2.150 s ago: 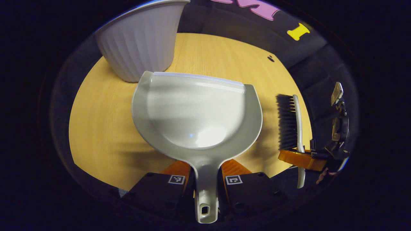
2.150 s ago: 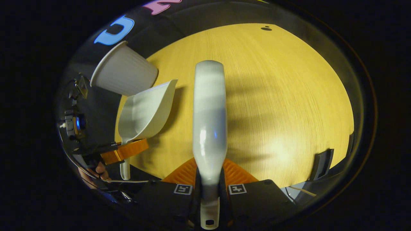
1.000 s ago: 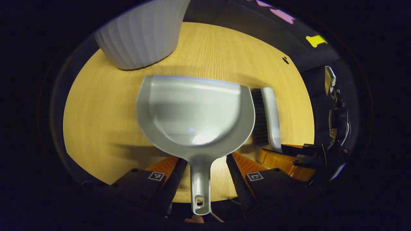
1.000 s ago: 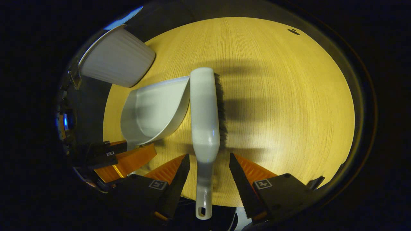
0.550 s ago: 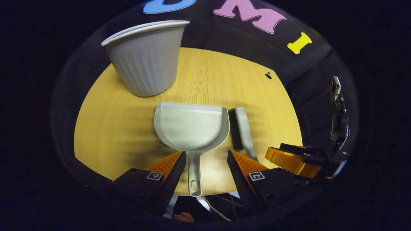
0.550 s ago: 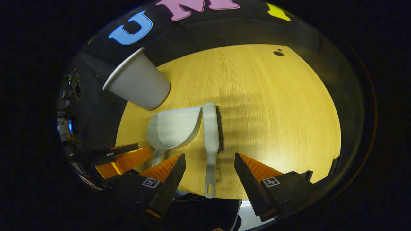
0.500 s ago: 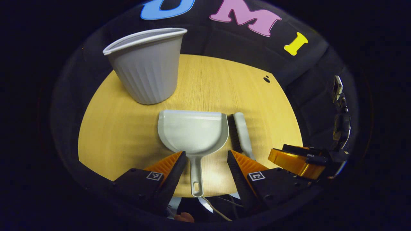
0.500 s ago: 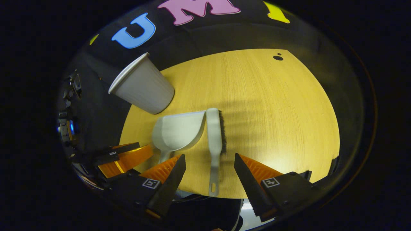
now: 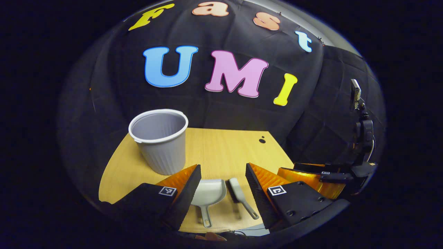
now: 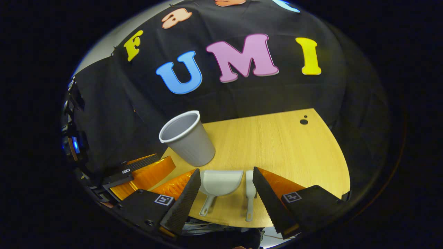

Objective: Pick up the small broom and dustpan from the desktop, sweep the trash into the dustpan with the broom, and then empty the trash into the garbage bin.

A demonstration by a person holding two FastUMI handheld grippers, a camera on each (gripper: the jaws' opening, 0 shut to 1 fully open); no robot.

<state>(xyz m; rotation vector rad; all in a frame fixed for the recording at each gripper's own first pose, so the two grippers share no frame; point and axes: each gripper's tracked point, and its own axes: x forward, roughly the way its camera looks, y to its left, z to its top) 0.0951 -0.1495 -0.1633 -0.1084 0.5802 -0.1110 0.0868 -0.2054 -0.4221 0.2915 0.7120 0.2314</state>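
- The left gripper [image 9: 221,186] hung above the near edge of the desk [image 9: 221,148] with its jaws spread wide and nothing between them.
- The right gripper [image 10: 225,193] was likewise spread apart and empty, raised over the same near edge; in the left gripper view it showed off to the right [image 9: 311,176], and in the right gripper view the left one showed off to the left [image 10: 145,173].
- The dustpan [image 9: 208,193] lay flat on the desk close to its near edge, mouth toward the wall, handle pointing back at the person; it showed in the right gripper view too [image 10: 219,183].
- The broom [image 9: 238,192] lay just beside the dustpan on its right, bristles facing the pan, handle toward the near edge; also seen in the right gripper view [image 10: 250,192].
- Neither tool was touched by a finger.
- The bin [image 9: 160,140] stood upright on the left part of the desk, behind the dustpan, open at the top [image 10: 187,141]. What was inside it could not be made out.
- A small dark hole [image 10: 304,121] sat near the far right corner of the desk.
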